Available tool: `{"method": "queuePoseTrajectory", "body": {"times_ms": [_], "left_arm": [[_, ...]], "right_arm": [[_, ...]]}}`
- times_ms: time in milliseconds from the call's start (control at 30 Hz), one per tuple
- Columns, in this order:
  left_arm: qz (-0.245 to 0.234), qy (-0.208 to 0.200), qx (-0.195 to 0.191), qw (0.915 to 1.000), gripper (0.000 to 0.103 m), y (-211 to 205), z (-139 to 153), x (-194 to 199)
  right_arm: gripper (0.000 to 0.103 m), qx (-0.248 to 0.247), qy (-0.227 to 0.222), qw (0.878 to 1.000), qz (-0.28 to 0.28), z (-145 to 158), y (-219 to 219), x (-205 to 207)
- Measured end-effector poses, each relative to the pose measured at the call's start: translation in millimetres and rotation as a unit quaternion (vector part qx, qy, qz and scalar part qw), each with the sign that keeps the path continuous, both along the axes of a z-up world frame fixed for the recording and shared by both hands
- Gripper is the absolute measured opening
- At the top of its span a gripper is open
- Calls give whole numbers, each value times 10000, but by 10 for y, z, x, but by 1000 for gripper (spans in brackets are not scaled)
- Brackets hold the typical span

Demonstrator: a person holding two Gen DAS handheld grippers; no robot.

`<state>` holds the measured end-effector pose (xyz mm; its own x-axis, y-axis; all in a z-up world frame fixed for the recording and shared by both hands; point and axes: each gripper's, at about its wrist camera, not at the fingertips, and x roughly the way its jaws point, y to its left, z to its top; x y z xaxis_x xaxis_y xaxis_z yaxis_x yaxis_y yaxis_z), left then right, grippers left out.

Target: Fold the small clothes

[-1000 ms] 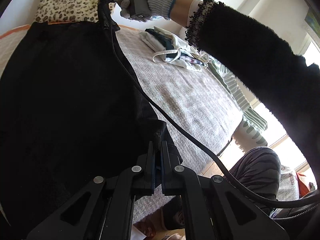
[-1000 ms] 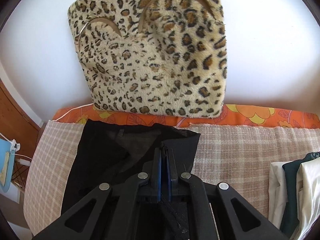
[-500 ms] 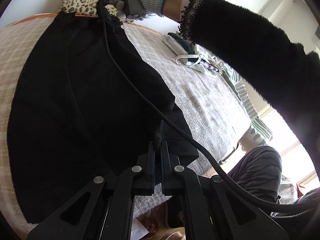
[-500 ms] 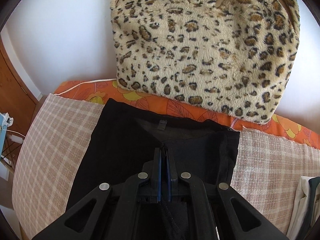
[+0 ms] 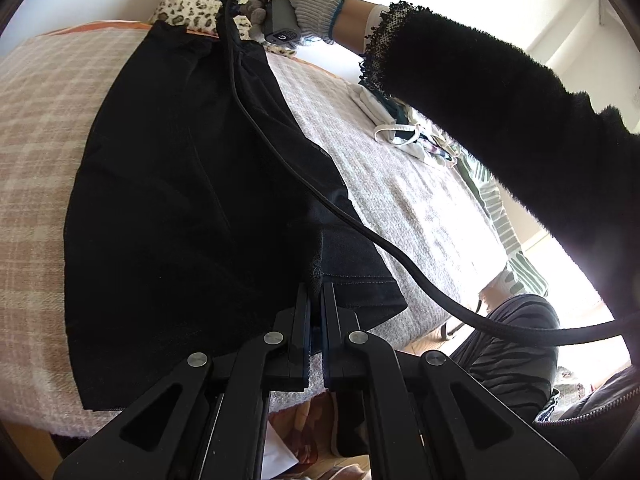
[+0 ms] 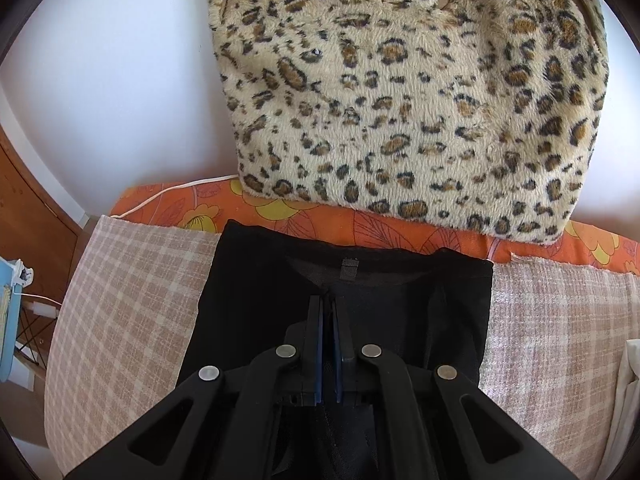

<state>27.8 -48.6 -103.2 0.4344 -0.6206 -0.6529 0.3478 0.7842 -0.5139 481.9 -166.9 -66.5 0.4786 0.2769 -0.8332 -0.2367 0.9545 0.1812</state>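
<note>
A black garment (image 5: 192, 200) lies spread on the plaid bed cover (image 5: 36, 128). My left gripper (image 5: 315, 292) is shut on its near hem corner, where a fold of cloth rises between the fingers. My right gripper (image 6: 328, 300) is shut on the far waistband end of the same black garment (image 6: 256, 280), just below its small label. In the left wrist view the gloved hand (image 5: 296, 4) holds the right gripper's handle over the garment's far end, and its cable (image 5: 320, 196) runs across the cloth.
A leopard-print cushion (image 6: 408, 92) leans on the white wall behind an orange flowered sheet (image 6: 304, 224). A pile of light clothes (image 5: 404, 136) lies at the right on the bed. The bed's near edge is just under my left gripper. A wooden door (image 6: 24, 208) stands left.
The black garment has come down from hanging to lying flatter on the bed. Both grippers have kept their hold and the right one has moved closer to the cushion.
</note>
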Motion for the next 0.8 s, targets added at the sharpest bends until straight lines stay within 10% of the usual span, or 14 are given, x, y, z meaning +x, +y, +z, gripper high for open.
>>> {"method": "queuePoseTrajectory", "body": {"times_ms": [267, 433, 800], "left_arm": [[91, -20, 47, 9999, 3, -31, -4, -44], [236, 317, 80, 9992, 4, -19, -67, -10], [434, 40, 132, 9990, 13, 46, 203, -186]], "right_arm": [[2, 7, 46, 10000, 32, -106, 187, 48], [45, 287, 6, 9991, 311, -1, 207, -41], [47, 653, -657, 9939, 604, 827, -601, -1222]]}}
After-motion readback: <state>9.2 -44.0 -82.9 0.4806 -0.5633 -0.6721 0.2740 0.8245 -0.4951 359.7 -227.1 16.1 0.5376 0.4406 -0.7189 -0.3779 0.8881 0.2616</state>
